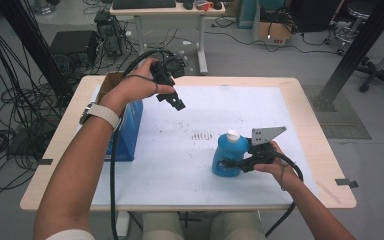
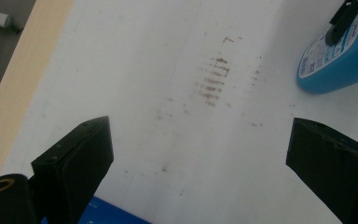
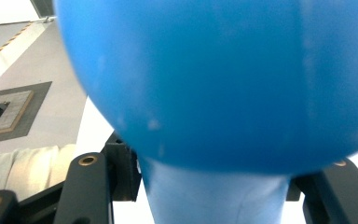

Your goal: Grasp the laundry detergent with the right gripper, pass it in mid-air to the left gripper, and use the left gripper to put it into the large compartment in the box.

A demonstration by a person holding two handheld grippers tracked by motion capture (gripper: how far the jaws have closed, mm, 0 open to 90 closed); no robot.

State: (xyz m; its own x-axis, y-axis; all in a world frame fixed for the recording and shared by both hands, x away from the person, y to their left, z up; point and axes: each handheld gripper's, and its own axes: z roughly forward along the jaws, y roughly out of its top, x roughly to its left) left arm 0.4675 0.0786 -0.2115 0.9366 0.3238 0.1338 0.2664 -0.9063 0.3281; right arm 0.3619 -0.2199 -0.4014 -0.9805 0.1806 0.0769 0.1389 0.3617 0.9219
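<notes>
My right gripper (image 1: 226, 163) is clamped on the blue bottle (image 1: 229, 155), which stands upright near the front right of the tabletop (image 1: 310, 125), held low on its narrower part so it stays steady. Farther off, my left gripper (image 1: 176, 101) hangs over the white mat (image 1: 200, 107) beside the blue box (image 1: 130, 129), jaws spread wide and holding nothing, ready to help.

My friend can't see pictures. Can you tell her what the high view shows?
The right gripper is shut on a blue bottle with a white cap, standing on a white table. The left gripper hangs open above the table, next to a blue box.
</notes>
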